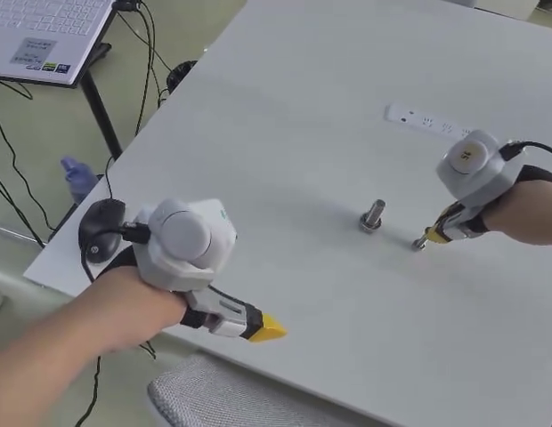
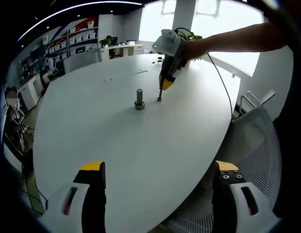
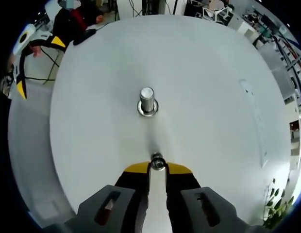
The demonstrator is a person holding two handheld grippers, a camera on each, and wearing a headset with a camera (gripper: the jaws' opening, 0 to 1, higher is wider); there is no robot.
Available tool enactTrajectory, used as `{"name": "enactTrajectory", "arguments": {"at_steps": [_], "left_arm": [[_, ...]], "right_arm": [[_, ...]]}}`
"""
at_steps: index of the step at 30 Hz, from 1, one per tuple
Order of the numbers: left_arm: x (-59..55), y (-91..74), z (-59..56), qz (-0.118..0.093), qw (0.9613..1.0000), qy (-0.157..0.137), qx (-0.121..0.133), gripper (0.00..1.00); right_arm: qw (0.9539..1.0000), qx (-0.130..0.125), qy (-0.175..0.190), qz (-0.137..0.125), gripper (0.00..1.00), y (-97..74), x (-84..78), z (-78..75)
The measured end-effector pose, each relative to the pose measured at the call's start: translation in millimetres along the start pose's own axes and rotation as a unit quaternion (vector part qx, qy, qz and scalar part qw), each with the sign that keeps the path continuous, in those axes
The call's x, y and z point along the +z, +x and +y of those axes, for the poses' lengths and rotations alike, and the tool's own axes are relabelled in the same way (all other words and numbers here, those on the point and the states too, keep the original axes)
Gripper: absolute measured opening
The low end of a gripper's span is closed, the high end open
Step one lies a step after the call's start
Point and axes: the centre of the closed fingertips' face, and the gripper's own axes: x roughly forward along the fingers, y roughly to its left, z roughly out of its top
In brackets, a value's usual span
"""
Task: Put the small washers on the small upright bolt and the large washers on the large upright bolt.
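Observation:
The large upright bolt (image 1: 372,216) (image 2: 139,98) (image 3: 147,100) stands mid-table with washers stacked round its base. Just right of it is the small upright bolt (image 1: 419,242) (image 2: 159,96). My right gripper (image 1: 436,236) (image 2: 166,83) (image 3: 157,167) hangs right over the small bolt, its yellow tips nearly together on a small round metal ring (image 3: 157,161), which looks like a small washer at the bolt's top. My left gripper (image 1: 267,329) (image 2: 158,167) hovers over the near table edge, far from both bolts, jaws wide open and holding nothing.
A white power strip (image 1: 427,120) lies at the back of the white table (image 1: 285,116). A laptop (image 1: 44,36) sits on a side stand at far left. A black device (image 1: 100,227) rests at the table's left corner. A grey mesh chair (image 1: 214,400) (image 2: 252,141) stands below the near edge.

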Motion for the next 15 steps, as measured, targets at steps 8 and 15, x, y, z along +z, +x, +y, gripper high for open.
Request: {"name": "enactTrajectory", "arguments": {"at_steps": [8, 15], "left_arm": [[-4.5, -0.7, -0.1, 0.006, 1.0, -0.002, 0.001, 0.91], [-11.8, -2.5, -0.7, 0.012, 0.9999, -0.006, 0.002, 0.9]], "right_arm": [[1.0, -0.005, -0.004, 0.002, 0.12, 9.1, -0.9, -0.6], [0.9999, -0.004, -0.009, 0.009, 0.12, 20.4, -0.1, -2.7]]}}
